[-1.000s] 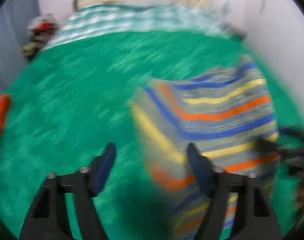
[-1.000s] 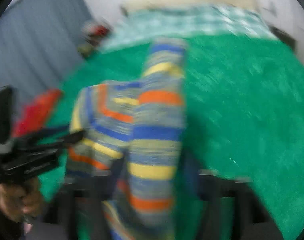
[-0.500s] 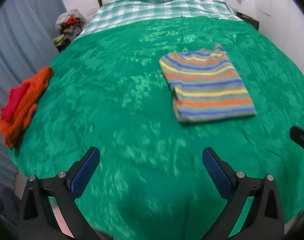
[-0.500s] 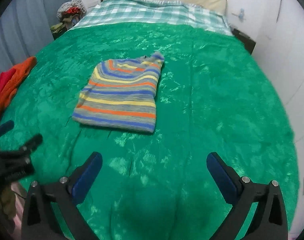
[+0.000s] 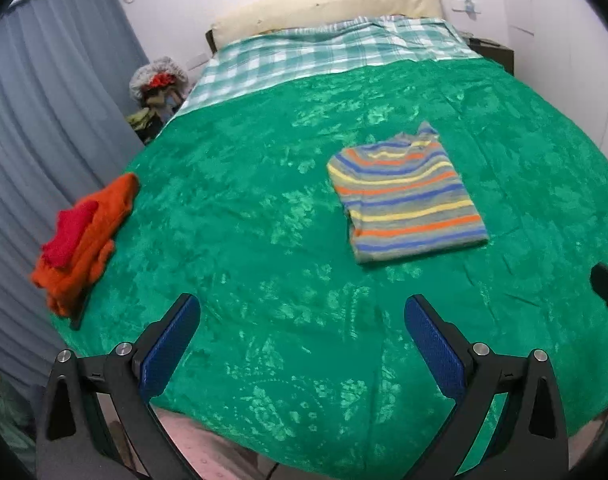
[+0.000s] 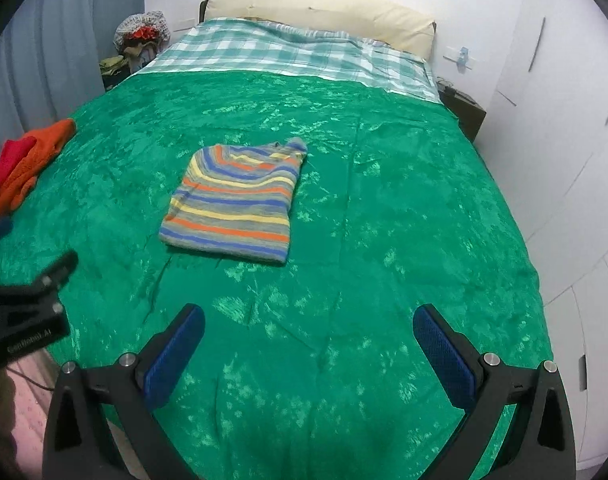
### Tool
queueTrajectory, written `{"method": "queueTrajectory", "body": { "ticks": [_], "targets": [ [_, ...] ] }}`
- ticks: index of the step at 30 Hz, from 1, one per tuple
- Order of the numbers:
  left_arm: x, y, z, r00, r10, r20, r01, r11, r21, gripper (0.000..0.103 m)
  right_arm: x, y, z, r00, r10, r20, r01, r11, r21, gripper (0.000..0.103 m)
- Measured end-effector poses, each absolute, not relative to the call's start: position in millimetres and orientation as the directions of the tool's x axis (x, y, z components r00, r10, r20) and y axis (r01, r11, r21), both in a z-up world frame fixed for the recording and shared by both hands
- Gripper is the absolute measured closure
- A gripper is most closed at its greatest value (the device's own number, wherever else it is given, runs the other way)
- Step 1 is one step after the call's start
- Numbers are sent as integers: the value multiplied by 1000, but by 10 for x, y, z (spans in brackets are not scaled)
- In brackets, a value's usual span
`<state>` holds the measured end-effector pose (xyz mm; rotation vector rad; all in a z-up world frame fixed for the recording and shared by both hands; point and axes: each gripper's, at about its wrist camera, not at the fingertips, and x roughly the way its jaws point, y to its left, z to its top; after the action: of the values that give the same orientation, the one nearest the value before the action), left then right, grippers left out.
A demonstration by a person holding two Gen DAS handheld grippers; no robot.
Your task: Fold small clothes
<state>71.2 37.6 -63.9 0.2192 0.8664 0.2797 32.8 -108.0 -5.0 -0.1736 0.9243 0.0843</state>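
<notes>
Green velvet: the bedspread (image 5: 264,208) is my landmark; every place below is given against it.

Left wrist view
- Striped sweater (image 5: 403,196): folded into a flat block on the bedspread's right half, ahead and right of my left gripper (image 5: 302,344).
- Long axis: I read it running from the near hem toward the checked sheet (image 5: 323,56) at the head end, slightly slanted.
- Left jaws: spread wide, blue pads apart, only bedspread between them.
- Orange and red clothes (image 5: 84,232): bunched at the bedspread's left edge, well apart from the sweater.
- Nearer hand: I judge this one the nearer to the orange pile.

Right wrist view
- Striped sweater (image 6: 236,200): mid-bedspread, ahead and left of my right gripper (image 6: 309,344), not touching it.
- Right jaws: spread wide, holding nothing.
- Orange and red clothes (image 6: 20,164): at the bedspread's far-left edge, beyond the left gripper (image 6: 32,304), whose dark body shows low on the left.
- Open room: broad bare bedspread right of the sweater and in front of it; the foot edge lies just under both grippers.
- Edges: wardrobe doors (image 6: 563,140) stand close along the bedspread's right side, so I would keep swings inward.
</notes>
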Motion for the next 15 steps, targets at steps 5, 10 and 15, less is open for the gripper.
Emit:
{"method": "queueTrajectory", "body": {
  "ticks": [5,10,15],
  "targets": [
    [641,265,-580,615,297,-731,-119,951,286,1,238,-1127,6,603,-21,-797,-132,983,-126,0],
    [611,239,-571,601,281,-748,-114,957,268,1,188,-1192,70,611,-48,-790,-113,983,-147,1],
    [593,291,-537,596,211,-775,-105,977,185,1,149,-1212,117,623,-63,-780,-105,981,-164,1]
  ]
}}
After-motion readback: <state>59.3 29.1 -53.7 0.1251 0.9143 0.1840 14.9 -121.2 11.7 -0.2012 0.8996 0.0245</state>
